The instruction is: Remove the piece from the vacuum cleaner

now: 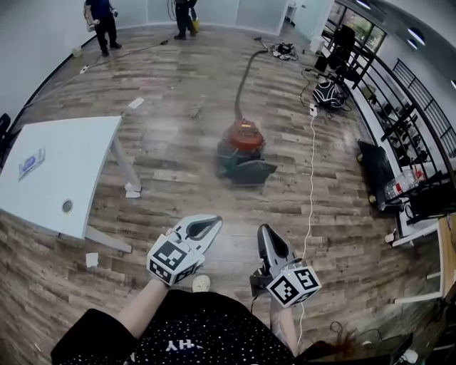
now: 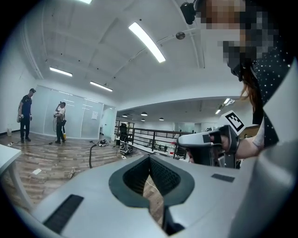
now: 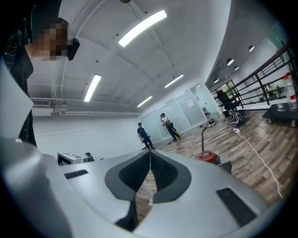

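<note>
The vacuum cleaner (image 1: 242, 148), with a red top on a dark green base, stands on the wood floor well ahead of me, and its grey hose (image 1: 248, 71) curves away toward the back. It also shows low at the right in the right gripper view as the vacuum cleaner (image 3: 209, 158). My left gripper (image 1: 215, 221) and right gripper (image 1: 262, 229) are held near my body, both short of the cleaner. Both are shut with nothing between the jaws. In the left gripper view the left gripper (image 2: 150, 159) points past the right gripper (image 2: 209, 143).
A white table (image 1: 64, 167) stands to the left, with paper scraps (image 1: 132, 191) by its leg. A white cable (image 1: 311, 178) runs along the floor right of the cleaner. Black shelving (image 1: 399, 135) lines the right wall. Two people (image 1: 105, 21) work far back.
</note>
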A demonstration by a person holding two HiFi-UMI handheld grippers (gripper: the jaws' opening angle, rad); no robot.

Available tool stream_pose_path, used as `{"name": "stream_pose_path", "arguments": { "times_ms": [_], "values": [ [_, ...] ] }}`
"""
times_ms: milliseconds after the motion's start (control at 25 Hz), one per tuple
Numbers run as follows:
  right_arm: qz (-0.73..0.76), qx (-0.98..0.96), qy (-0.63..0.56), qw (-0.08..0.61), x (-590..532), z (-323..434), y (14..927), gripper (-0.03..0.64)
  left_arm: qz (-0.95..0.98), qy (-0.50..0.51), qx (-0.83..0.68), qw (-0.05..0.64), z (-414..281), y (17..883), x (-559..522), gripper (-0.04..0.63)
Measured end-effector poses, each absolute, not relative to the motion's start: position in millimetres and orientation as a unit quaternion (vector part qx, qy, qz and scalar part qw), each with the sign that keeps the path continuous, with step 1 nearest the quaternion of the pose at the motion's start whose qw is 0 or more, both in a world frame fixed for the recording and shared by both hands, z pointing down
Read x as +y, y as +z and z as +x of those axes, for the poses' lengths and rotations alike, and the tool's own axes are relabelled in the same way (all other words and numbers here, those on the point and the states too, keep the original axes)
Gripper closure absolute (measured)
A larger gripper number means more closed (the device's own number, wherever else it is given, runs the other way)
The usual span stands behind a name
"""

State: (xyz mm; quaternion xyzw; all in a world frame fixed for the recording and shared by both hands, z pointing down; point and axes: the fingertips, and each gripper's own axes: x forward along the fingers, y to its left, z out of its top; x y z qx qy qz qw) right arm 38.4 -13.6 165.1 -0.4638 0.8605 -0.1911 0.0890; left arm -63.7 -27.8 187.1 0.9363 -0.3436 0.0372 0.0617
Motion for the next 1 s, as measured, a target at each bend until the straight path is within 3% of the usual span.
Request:
{"name": "stream_pose_path", "arguments": {
  "times_ms": [480,1000],
  "values": [
    [-0.468,0.849,-0.237,0.060,-108.3,38.7,194.3,0.604,0.935,0.034,-0.339,0.097,-64.7,204.3,-124.2,0.586],
    [-0.471,0.843,-0.256,0.040,-307.0,87.7,205.0,0.604,0.934,0.020,-0.336,0.120,-35.7,210.1,-327.6,0.586]
  ]
}}
